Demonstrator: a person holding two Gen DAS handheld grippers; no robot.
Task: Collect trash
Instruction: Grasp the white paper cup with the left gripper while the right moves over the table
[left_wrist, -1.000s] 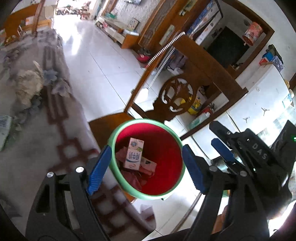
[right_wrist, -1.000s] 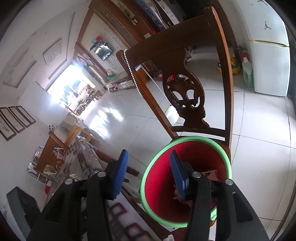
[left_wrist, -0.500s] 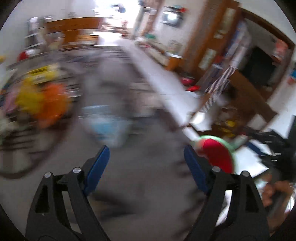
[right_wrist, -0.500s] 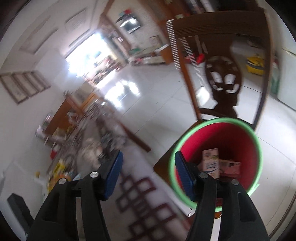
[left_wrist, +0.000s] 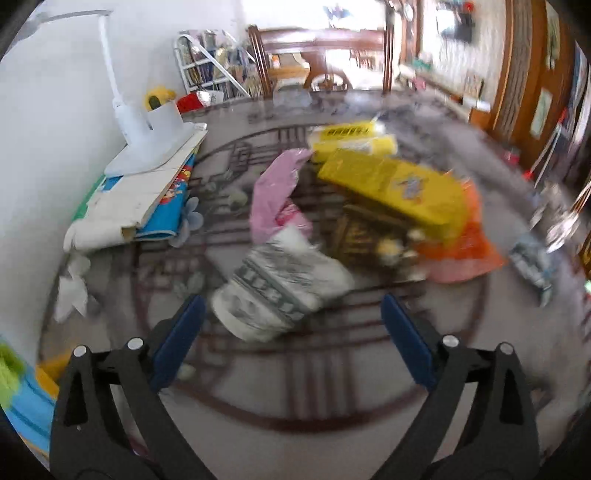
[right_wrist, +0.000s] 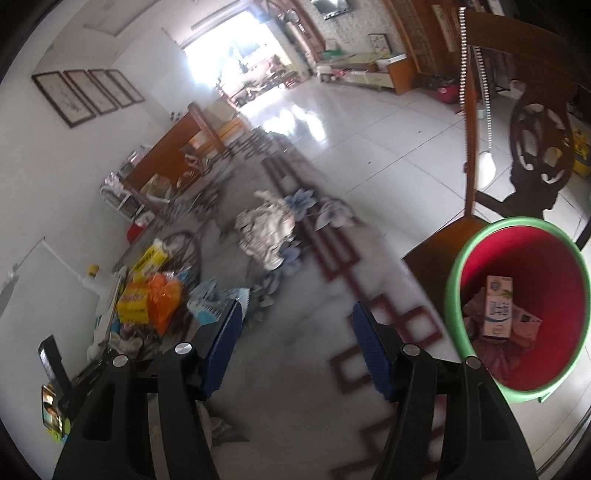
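Patterned tablecloth (left_wrist: 332, 387) under scattered wrappers (left_wrist: 391, 184)

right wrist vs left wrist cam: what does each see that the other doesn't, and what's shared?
Right wrist only: the red bin with a green rim, a milk carton inside it, the carved chair, the right gripper open and empty.

Left wrist only: the grey-printed cup lying ahead of the left gripper, whose jaws are opening with nothing between them, the pink wrapper, the white lamp.

Both: the patterned tablecloth, the yellow box and the orange bag.
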